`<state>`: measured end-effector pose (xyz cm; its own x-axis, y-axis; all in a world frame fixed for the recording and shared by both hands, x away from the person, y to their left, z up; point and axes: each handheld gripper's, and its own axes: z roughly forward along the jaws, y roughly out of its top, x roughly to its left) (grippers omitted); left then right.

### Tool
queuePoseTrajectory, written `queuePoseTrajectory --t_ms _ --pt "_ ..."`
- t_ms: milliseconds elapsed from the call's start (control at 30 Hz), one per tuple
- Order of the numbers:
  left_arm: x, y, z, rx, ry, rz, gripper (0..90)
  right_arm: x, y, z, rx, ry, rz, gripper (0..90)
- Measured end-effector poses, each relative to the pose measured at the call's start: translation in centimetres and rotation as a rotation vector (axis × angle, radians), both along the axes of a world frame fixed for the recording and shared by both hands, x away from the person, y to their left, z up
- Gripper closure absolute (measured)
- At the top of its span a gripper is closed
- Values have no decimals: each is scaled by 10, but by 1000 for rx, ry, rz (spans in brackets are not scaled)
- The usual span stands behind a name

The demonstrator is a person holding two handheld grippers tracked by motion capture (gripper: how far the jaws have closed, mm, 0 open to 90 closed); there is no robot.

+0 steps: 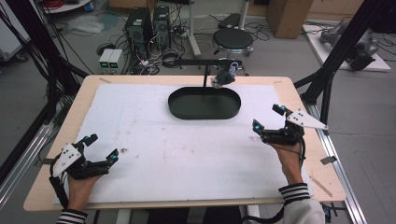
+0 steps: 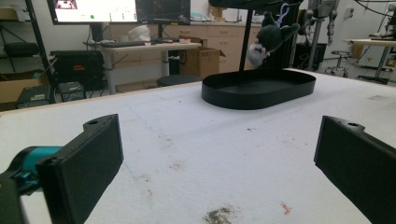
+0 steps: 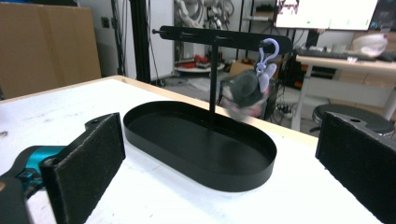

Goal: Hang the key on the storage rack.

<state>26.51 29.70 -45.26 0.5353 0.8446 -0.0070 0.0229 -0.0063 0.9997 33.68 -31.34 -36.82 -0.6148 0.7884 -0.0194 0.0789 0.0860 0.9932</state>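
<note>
Your right hand (image 1: 290, 156) sits at the table's right edge, forearm coming up from the bottom, wrist angled inward so the right gripper (image 1: 267, 122) aims toward the table's far middle. Its jaws stand wide apart, nothing between them. In the right gripper view they frame the black oval tray (image 3: 201, 161) and the stand (image 3: 214, 70) rising from it.

Your left hand (image 1: 83, 184) rests at the near left corner. The left gripper (image 1: 100, 148) points forward and to the right, also released and gripping nothing, low over the white mat (image 1: 187, 154).

The plush keychain (image 1: 223, 77) hangs off the right end of the stand's crossbar by a pale purple clip (image 3: 267, 58), above the tray's far rim and clear of its floor. Its body is blurred and hangs roughly downward from the clip; can't tell which way it faces. The tray's long axis runs left-right across the table, in line with the crossbar. Both grippers are well apart from the keychain.
</note>
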Motion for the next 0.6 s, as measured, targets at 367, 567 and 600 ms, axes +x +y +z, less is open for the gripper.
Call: queuePoseTrajectory --t_ms 367,567,600 --pt "0 0 0 1 -3 -1 17 -36 -10 -59 35 -53 13 3" --pt "-1 0 0 1 -11 -3 17 -38 -19 -81 75 -22 -28 3" --pt "-1 0 0 -1 -12 -1 17 -39 -20 -84 86 -21 -30 3"
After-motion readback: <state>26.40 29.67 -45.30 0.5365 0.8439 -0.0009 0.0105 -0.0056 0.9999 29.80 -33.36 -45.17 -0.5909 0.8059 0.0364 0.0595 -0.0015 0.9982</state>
